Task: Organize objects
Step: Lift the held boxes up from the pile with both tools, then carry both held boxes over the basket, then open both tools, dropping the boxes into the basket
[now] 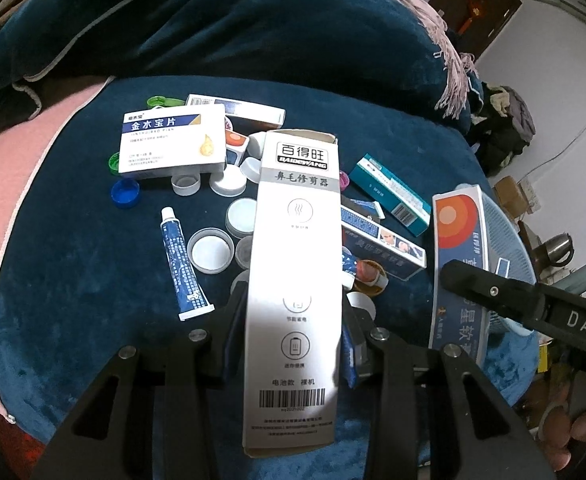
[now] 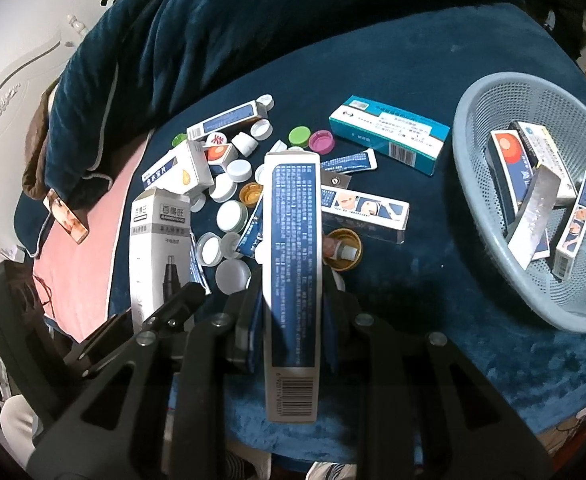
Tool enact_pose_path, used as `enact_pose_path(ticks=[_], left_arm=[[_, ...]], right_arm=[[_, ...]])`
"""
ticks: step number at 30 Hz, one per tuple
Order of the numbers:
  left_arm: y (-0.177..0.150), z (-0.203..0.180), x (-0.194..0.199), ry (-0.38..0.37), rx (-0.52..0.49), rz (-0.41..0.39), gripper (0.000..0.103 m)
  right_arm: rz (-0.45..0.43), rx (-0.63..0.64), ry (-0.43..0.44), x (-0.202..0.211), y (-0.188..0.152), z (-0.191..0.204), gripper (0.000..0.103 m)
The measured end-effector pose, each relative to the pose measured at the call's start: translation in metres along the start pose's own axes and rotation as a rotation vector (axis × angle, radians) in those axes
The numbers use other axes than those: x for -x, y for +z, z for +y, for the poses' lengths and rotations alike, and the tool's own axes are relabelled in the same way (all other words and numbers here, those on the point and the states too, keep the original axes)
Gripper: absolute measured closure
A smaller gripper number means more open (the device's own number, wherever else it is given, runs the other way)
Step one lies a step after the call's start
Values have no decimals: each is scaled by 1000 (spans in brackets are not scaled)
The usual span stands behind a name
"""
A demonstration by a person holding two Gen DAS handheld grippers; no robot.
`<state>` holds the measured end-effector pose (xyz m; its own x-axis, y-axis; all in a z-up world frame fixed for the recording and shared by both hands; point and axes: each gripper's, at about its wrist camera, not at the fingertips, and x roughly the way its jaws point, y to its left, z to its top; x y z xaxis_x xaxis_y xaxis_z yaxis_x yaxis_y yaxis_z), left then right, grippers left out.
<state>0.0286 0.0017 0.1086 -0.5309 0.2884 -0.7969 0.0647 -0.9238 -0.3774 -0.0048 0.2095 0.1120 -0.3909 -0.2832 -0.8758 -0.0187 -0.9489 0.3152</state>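
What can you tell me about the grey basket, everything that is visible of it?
The grey basket is round and shallow, seemingly plastic, its wall and floor pierced with small holes under a smooth rim. It rests on the dark blue plush cover, to the right of the scattered boxes and caps. Several small cartons lie inside, leaning across each other. In the right wrist view no gripper touches it.

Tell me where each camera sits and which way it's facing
Left wrist: on the left gripper, looking down its fingers at the trimmer box it grips, the clutter beyond; the right gripper shows at right.
Right wrist: on the right gripper, angled down at its blue-and-white box and the basket; the left gripper shows at left.
Shared: trimmer box, teal box, bottle caps.
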Motion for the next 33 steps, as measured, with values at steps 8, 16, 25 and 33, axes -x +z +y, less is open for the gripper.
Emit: enact_pose_path(ticks=[8, 16, 25, 33], left_arm=[[8, -8, 16, -48, 24, -29, 63], [17, -73, 15, -183, -59, -25, 63], [31, -209, -38, -400, -233, 49, 62], [12, -194, -39, -265, -201, 27, 2]], right_arm=[[-28, -22, 23, 14, 2, -4, 78], [-138, -86, -5, 72, 19, -50, 78], [-284, -339, -176, 118, 21, -163, 75], [-260, -472, -209, 117, 5, -197, 29]])
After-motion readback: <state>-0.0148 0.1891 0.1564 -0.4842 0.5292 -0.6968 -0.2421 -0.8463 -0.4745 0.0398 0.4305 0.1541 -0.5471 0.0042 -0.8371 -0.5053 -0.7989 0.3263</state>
